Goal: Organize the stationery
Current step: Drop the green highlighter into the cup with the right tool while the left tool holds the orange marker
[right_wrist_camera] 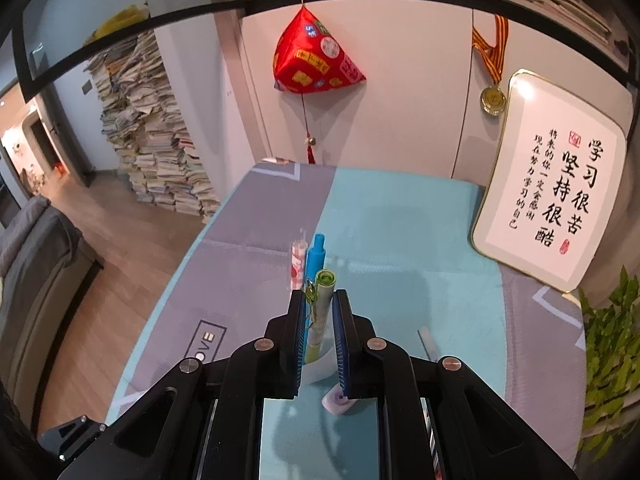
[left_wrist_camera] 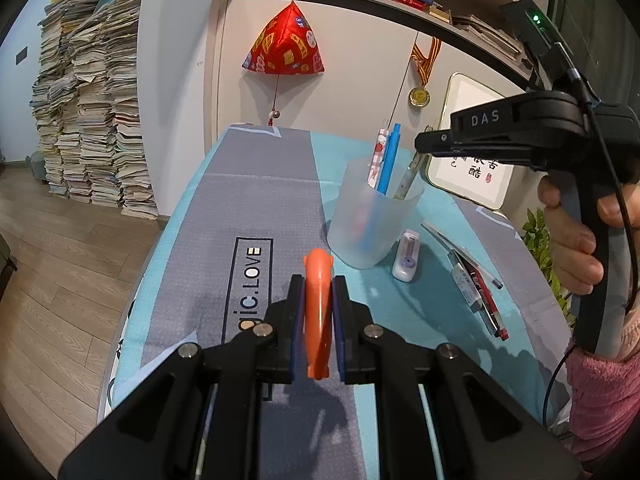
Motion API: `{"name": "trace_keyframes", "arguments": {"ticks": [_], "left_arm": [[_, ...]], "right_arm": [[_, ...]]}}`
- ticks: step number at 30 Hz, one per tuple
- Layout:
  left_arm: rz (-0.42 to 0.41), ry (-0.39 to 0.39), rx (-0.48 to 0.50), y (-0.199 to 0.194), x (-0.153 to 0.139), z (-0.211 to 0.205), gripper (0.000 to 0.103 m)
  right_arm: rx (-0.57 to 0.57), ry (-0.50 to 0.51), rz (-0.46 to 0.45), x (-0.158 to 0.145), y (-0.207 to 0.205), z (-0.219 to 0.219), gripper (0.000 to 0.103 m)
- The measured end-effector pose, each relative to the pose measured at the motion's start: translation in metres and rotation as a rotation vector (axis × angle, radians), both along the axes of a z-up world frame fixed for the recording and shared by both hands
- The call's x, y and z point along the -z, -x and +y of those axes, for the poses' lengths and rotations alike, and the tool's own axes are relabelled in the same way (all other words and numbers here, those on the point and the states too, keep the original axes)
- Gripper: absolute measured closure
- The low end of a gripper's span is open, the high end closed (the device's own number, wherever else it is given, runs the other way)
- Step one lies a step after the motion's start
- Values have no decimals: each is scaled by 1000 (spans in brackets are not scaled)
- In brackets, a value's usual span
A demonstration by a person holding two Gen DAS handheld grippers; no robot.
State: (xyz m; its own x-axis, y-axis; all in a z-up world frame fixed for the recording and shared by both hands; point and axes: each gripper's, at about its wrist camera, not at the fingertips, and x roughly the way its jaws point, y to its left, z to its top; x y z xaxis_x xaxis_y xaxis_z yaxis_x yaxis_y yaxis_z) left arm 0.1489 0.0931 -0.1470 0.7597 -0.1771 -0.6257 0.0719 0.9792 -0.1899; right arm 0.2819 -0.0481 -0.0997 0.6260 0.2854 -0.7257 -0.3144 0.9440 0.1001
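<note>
Study corner with towering stacks of books (left_wrist_camera: 92,112) against a white wall, a red pyramid-shaped charm (left_wrist_camera: 285,43) and a medal (left_wrist_camera: 419,97) hanging over a table (left_wrist_camera: 264,200) covered in grey and turquoise cloth. Left gripper (left_wrist_camera: 319,312) low over the grey band of the cloth, jaws clamped on an orange curved stationery item (left_wrist_camera: 318,312), kind hard to tell. Right gripper (right_wrist_camera: 319,332) above a frosted pen cup (left_wrist_camera: 372,220) standing on the turquoise part, jaws pressed on a green-capped pen (right_wrist_camera: 322,300) whose lower end dips into the cup. Already upright in the cup: a blue pen (left_wrist_camera: 389,160) and a patterned red-and-white pen (left_wrist_camera: 378,156). Just beside the cup, a small white correction tape (left_wrist_camera: 407,256); further right, several loose pens (left_wrist_camera: 476,280) flat on the cloth. Framed calligraphy board (right_wrist_camera: 556,196) propped against the wall at the far right, green plant (right_wrist_camera: 612,360) alongside.
</note>
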Motion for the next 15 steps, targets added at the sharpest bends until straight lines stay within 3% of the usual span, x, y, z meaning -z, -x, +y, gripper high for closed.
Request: {"name": "trace_keyframes", "arguments": {"ticks": [15], "left_arm": [[4, -16, -2, -2, -3, -7, 91]], "right_arm": [[-11, -33, 70, 17, -5, -9, 88]]}}
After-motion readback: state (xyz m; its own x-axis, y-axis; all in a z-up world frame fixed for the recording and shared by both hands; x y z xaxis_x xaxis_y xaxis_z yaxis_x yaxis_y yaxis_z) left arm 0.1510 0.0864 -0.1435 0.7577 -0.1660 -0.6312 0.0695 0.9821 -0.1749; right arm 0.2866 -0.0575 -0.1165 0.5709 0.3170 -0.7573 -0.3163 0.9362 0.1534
